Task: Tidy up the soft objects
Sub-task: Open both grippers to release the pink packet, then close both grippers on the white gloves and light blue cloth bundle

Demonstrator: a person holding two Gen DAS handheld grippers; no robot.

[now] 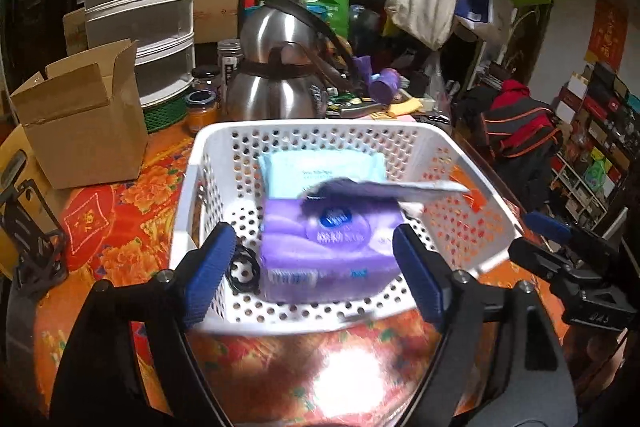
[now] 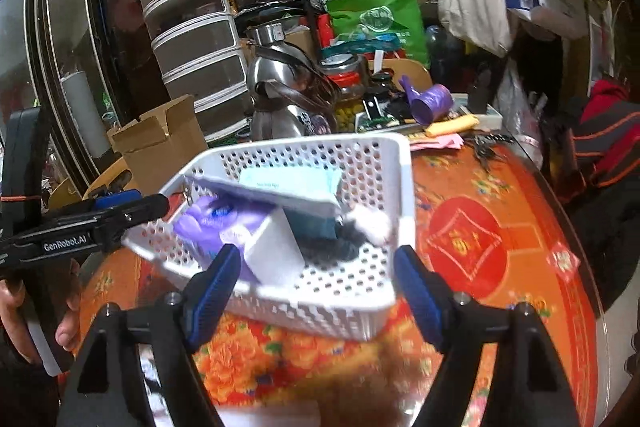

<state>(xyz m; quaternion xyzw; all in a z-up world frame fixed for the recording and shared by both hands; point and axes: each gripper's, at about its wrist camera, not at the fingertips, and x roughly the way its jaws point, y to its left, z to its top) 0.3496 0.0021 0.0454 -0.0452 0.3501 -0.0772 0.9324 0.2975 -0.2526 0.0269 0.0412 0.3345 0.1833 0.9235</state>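
A cluttered room: a desk (image 1: 120, 227) under a red-and-orange floral cloth, a steel kettle (image 1: 276, 83) and a cardboard box (image 1: 84, 131) toward the upper left of the frame. The white perforated basket (image 1: 460, 163) at centre holds a purple tissue pack (image 1: 320, 247), a light blue pack (image 1: 316, 171) behind it, and a flat grey-white pouch (image 1: 384, 189) lying across the top. The left gripper (image 1: 312, 267) and right gripper (image 2: 316, 279) both have fingers spread, holding nothing. The packing looks nearly finished; next, I judge, the pouch needs settling flat
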